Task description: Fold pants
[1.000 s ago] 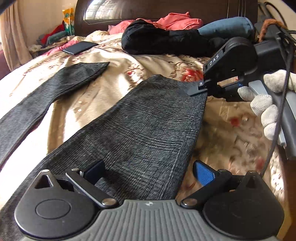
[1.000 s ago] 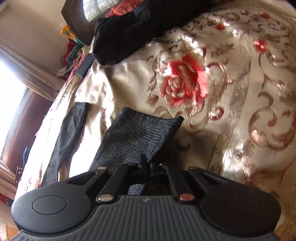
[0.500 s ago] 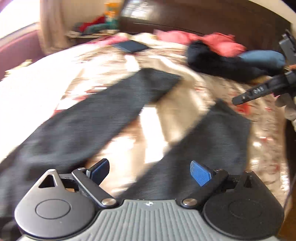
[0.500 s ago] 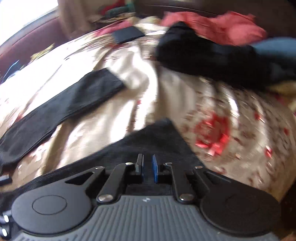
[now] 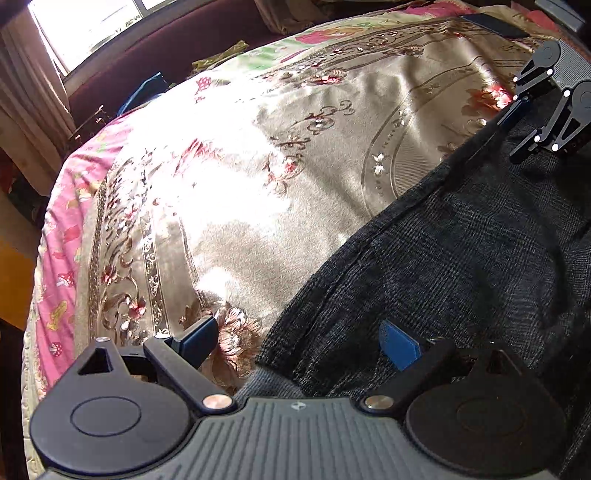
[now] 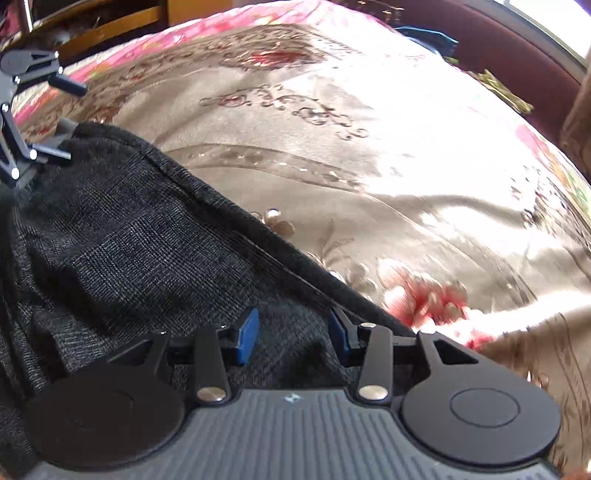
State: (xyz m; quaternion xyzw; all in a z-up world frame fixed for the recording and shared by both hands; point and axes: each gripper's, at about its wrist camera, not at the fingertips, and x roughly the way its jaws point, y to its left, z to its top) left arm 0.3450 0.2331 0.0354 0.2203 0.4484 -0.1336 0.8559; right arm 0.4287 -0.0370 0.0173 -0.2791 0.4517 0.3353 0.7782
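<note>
- On the bed, under both my tools, lie the dark grey pants [image 5: 461, 258]; their seamed edge runs slanting across the bedspread [image 5: 258, 155].
- One second ago the two legs lay apart in a V, and my right tool was pinching the hem of one leg. Now I see only one dark mass of cloth with a long straight edge, so I judge that leg has been carried over onto the other.
- My right tool [image 6: 293, 334] has just been opening; its blue pads stand apart over the cloth and press on nothing, so the hem is let go.
- My left tool [image 5: 299, 341] is wide open, one finger over the bedspread, the other over the pants, gripping nothing.
- For the task this means the lengthwise fold looks done; next probably comes smoothing, then folding the legs toward the waist.
- Around the pants the bedspread is shiny beige with red roses, a pink sheet [image 5: 70, 221] showing at its border.
- Beyond the bed are a dark red frame [image 5: 166, 48], a bright window [image 5: 85, 26] and a curtain [image 5: 22, 92].
</note>
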